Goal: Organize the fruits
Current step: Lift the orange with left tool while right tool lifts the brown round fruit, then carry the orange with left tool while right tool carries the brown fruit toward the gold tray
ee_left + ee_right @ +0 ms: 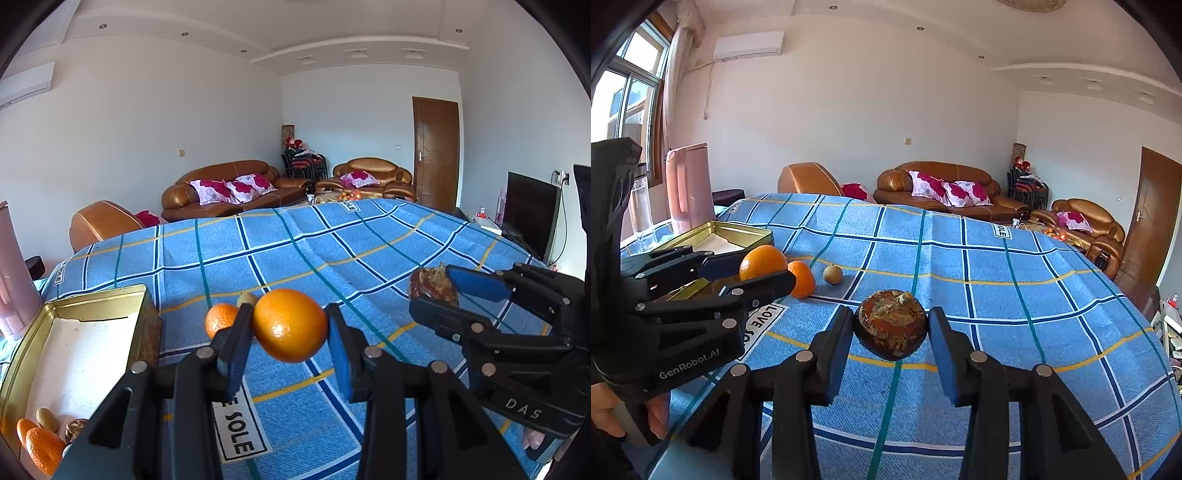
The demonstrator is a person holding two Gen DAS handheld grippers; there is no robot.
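Carrying both fruits lifted over the blue cloth [295, 240]; left gripper [290, 332] clamps the orange [290, 325], right gripper [891, 328] clamps the brown fruit [892, 325]; swing left to the tin [22, 369], lower before releasing.

Glossy, dimpled peel on the orange [290, 325]; rough, mottled brown skin on the fruit [892, 325]; shiny gold metal tin [92, 299]; matt woven checked cloth [295, 251]; matt black plastic grippers.

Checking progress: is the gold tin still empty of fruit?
No: oranges and a pale fruit already lie in the gold tin.
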